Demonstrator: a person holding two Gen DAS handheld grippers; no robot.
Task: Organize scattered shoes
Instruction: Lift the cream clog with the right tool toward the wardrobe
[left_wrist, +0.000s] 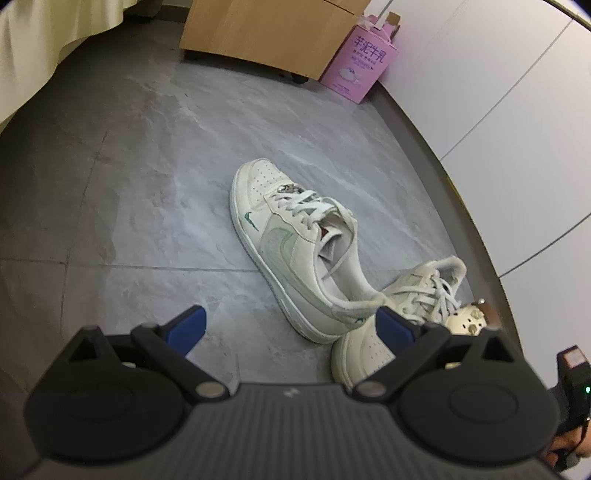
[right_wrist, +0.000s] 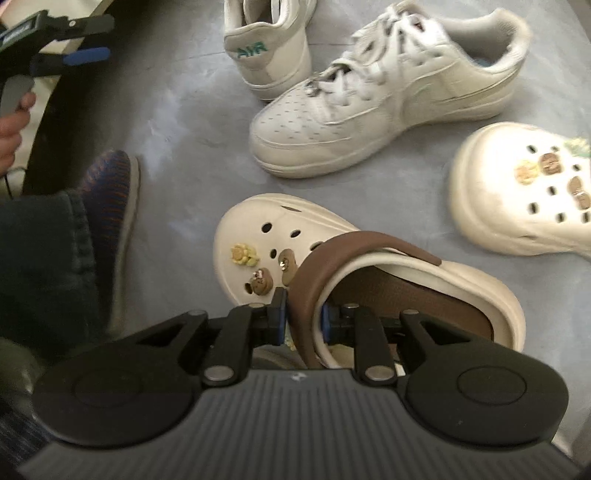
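Blue pads of the right hand-held gripper (right_wrist: 303, 314) are clamped on the brown heel strap (right_wrist: 332, 254) of a cream clog (right_wrist: 266, 243), whose toe points away up-left in the right wrist view, its long axis slanting down to the right. Only this view shows a second clog (right_wrist: 517, 192) at the right edge, a person's striped slipper (right_wrist: 114, 192) and the hand on the other tool. The left hand-held gripper (left_wrist: 291, 325) hovers with its jaws wide apart and nothing between them, above the grey floor (left_wrist: 129, 184). Beyond it a white sneaker (left_wrist: 284, 243) lies with its toe pointing away, its heel touching a second sneaker (left_wrist: 417, 295). Only the left view shows the pink carton (left_wrist: 360, 64) and wooden cabinet (left_wrist: 258, 33) farthest back.
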